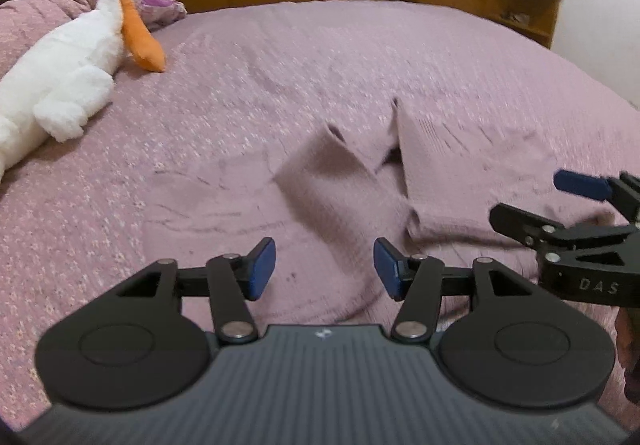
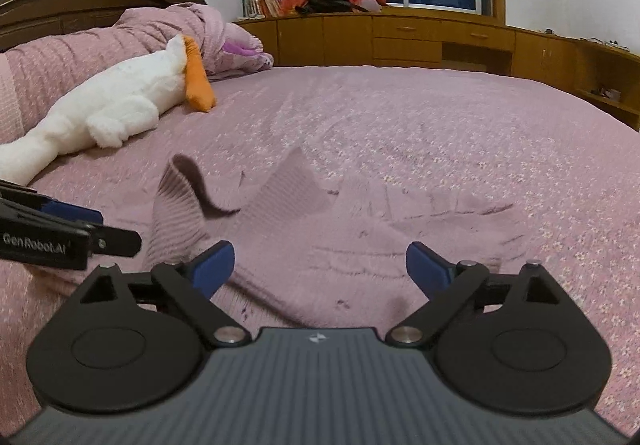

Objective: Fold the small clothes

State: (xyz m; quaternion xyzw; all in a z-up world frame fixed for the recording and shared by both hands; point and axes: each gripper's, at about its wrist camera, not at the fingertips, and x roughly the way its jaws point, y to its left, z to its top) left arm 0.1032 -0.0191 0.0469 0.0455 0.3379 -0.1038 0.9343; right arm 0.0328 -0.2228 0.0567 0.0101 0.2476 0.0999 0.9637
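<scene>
Small mauve knitted garment (image 2: 320, 241) lies on the bed (image 1: 360, 57), spread on the pink quilted cover and nearly the same colour as it. In the right wrist view one flap or sleeve end (image 2: 188, 189) is caught curled upward, its darker underside showing, while the rest lies flat with ridges and creases. In the left wrist view two panels are seen tented, meeting at a small peak; blur prevents telling which part of the garment is which.

Left hand-held gripper (image 1: 324, 269): jaws set moderately apart, nothing between the blue pads, fabric below but no contact seen. Right hand-held gripper (image 2: 320, 269): jaws spread wide, nothing held, poised above the near edge of the garment. Both are placed close side by side, each visible at the margin of the other's view.

Step judged: a fold has just been let go, the cloth apparently not yet settled. Fold judged incomplete, as the panels are uneven.

Next move is judged to call for the raised flap to be pressed or re-pinched and an edge to be taken at two corners for the following fold.

White plush toy (image 2: 120, 109) with orange bill lies well apart, toward the pillows; no interference expected
</scene>
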